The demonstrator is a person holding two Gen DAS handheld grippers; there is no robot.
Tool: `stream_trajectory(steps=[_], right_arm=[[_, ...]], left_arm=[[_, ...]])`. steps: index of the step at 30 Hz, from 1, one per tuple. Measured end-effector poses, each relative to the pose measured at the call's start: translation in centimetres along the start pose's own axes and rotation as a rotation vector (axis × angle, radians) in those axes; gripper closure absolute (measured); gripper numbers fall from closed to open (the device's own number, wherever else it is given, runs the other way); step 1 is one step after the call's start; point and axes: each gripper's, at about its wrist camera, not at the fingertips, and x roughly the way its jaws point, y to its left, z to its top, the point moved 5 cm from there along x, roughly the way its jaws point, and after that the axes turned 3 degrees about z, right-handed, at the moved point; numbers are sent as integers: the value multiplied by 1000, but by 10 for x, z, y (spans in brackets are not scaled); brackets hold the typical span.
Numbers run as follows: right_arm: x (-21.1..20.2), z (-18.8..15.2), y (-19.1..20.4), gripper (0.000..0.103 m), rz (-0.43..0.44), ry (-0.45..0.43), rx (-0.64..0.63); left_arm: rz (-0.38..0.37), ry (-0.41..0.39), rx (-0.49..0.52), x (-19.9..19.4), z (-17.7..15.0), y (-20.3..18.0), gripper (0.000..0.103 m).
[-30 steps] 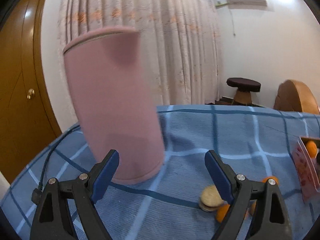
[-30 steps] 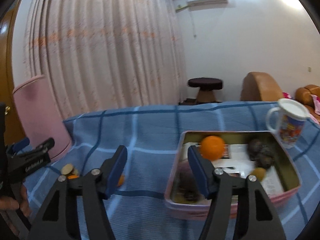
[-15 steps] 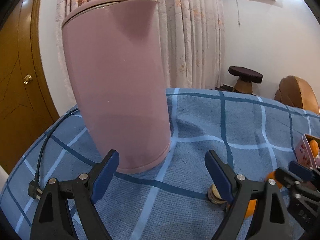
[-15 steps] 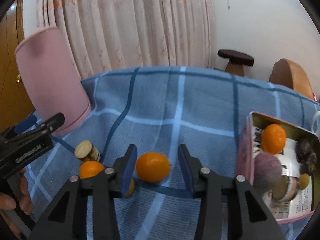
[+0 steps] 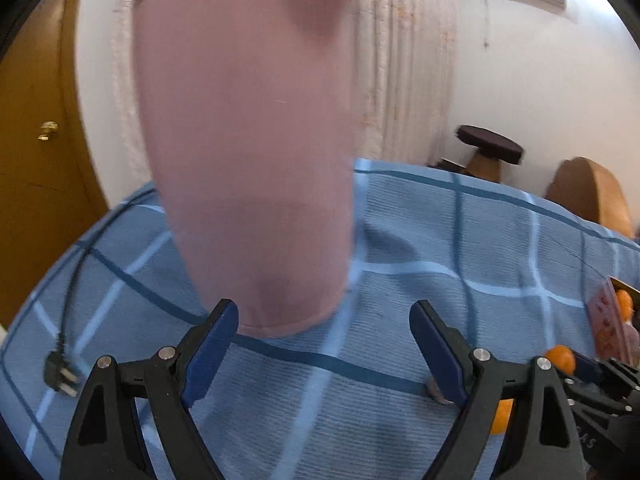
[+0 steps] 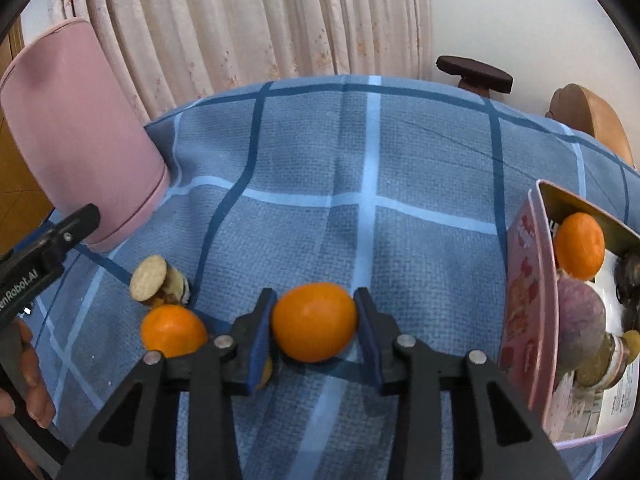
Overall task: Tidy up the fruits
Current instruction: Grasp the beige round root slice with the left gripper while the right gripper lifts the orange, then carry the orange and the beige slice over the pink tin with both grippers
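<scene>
An orange [image 6: 314, 322] lies on the blue checked cloth between the pads of my right gripper [image 6: 315, 334]. The jaws are closing and both pads touch its sides. A second orange [image 6: 173, 330] rests just left of it, beside a pale round biscuit-like stack [image 6: 158, 280]. At the right stands a pink tin [image 6: 528, 312] holding an orange [image 6: 580, 246], a purple fruit [image 6: 580, 320] and darker pieces. My left gripper [image 5: 324, 346] is open and empty, low over the cloth in front of a pink kettle [image 5: 248, 140]. An orange [image 5: 560, 358] shows at its far right.
The pink kettle [image 6: 76, 132] stands at the table's left, its black cord and plug [image 5: 60, 372] lying on the cloth. A hand [image 6: 32, 380] holds the left gripper's black body [image 6: 52, 248]. Curtains, a stool and a brown chair stand beyond the table.
My right gripper swung left and down from the tin to the loose orange and narrowed onto it. The left gripper drew closer to the kettle, which now fills more of its view.
</scene>
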Motion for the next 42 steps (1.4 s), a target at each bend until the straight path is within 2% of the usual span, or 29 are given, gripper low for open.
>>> stream_trajectory(steps=[2, 4, 6, 9, 13, 15, 16, 18, 21, 22, 23, 25, 26, 28, 29, 32, 35, 38, 42], right_arm=[[-15, 1, 2, 61, -2, -70, -4], [-39, 1, 6, 61, -20, -191, -19], [-57, -1, 9, 61, -56, -267, -44], [-72, -5, 9, 61, -78, -317, -61], [-79, -9, 4, 61, -72, -323, -42], [-78, -8, 0, 61, -66, -318, -27], [-78, -8, -1, 61, -63, -315, -23], [-76, -9, -1, 61, -61, -311, -14], [-77, -9, -2, 61, -58, -306, -10], [-77, -9, -2, 61, -58, -304, -9], [-78, -9, -3, 61, -57, -304, -8], [-79, -9, -4, 61, -55, -306, -4], [-78, -9, -5, 61, -54, -306, -2], [-77, -9, -5, 61, -52, -306, 4], [-77, -9, -5, 61, -51, -305, 5], [-78, -9, -5, 61, -48, -308, 4], [-78, -9, -3, 61, -48, -310, -3], [-78, -10, -3, 61, -44, -308, -4], [-77, -9, -4, 61, -38, -302, 1]], left_arm=[[-88, 24, 4, 0, -2, -11, 15], [-159, 43, 11, 1, -5, -23, 15], [-186, 58, 27, 3, -8, -33, 15], [-194, 71, 39, 10, -9, -46, 15], [-198, 116, 54, 22, -14, -56, 15], [-217, 152, 41, 30, -16, -56, 24], [-222, 165, 32, 32, -16, -57, 33], [-254, 202, -8, 39, -18, -52, 36], [-251, 200, 3, 39, -21, -53, 37], [-261, 198, 13, 37, -21, -55, 46], [-294, 195, 18, 35, -21, -57, 58], [-338, 184, 29, 28, -23, -59, 69], [-321, 178, 41, 25, -23, -57, 69], [-224, 139, 68, 21, -22, -50, 69], [-215, 132, 58, 20, -22, -44, 69], [-236, 132, -27, 22, -18, -25, 69], [-251, 132, -69, 22, -15, -12, 69], [-221, 127, -66, 22, -14, -5, 69], [-208, 165, -27, 33, -16, -11, 68]])
